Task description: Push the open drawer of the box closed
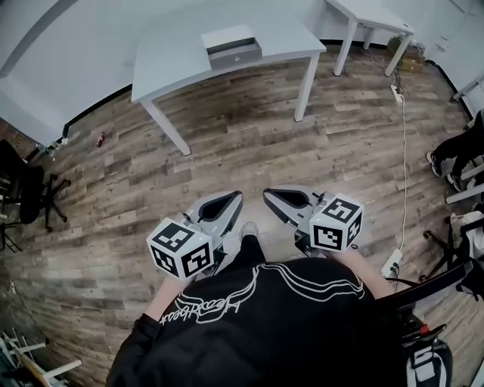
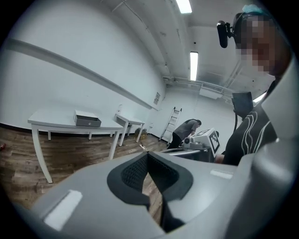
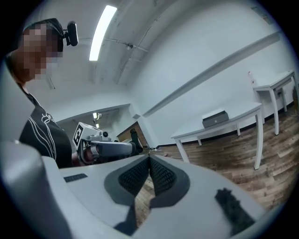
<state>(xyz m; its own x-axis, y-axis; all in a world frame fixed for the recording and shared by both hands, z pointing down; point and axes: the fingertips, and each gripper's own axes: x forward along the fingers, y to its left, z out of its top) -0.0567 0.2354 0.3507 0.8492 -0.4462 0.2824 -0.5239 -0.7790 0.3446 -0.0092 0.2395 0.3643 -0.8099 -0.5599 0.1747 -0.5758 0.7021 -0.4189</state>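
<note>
The box [image 1: 231, 46] has a white top and a grey drawer front [image 1: 236, 55] that sticks out slightly; it stands on a white table [image 1: 174, 53] across the room. It also shows as a small box [image 2: 87, 120] in the left gripper view and a small box [image 3: 215, 118] in the right gripper view. Both grippers are held close to the person's body, far from the table. My left gripper [image 1: 233, 199] is shut with nothing between its tips, as is my right gripper [image 1: 271, 196]. Their dark pads meet at the tips of the left gripper [image 2: 147, 154] and the right gripper [image 3: 149, 158].
Wood floor lies between me and the table. A second white table [image 1: 372, 13] stands at the back right. A black office chair [image 1: 29, 193] is at the left, a cable and power strip [image 1: 396, 92] at the right. A ladder [image 2: 171, 123] and a bending person [image 2: 188, 129] are further off.
</note>
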